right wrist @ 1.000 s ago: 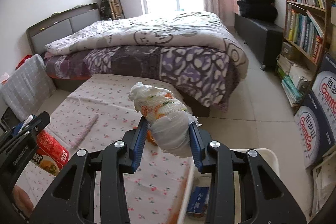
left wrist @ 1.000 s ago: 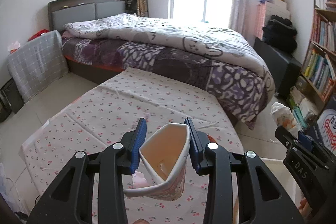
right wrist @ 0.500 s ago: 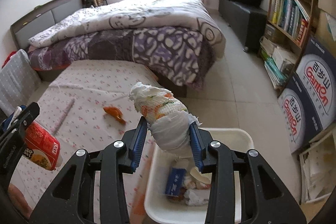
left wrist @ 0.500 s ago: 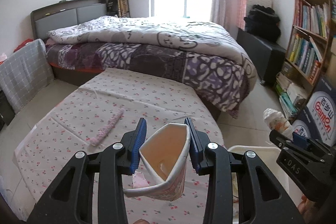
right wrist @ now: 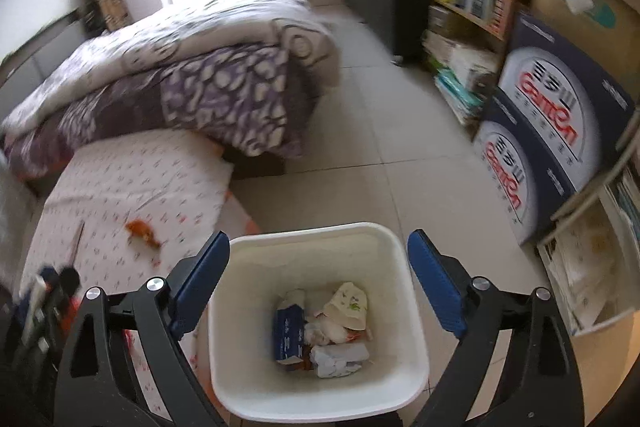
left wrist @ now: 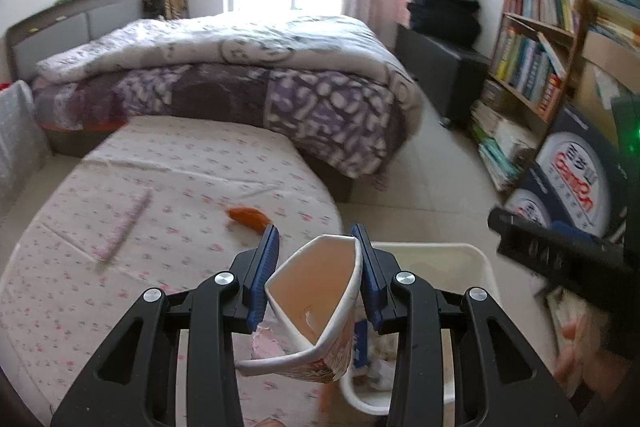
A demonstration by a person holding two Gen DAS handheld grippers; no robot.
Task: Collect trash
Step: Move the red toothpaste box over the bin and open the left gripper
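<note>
now right tongs point(right wrist: 318, 281) wide — bin point(right wrist: 316, 395) below

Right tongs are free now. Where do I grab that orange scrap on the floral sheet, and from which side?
Take the orange scrap from straight above, right tongs closing across its narrow middle. It lies flat and elongated on the floral sheet with nothing touching it, so a top-down pinch across the short width should hold; blur hides finer detail.
</note>
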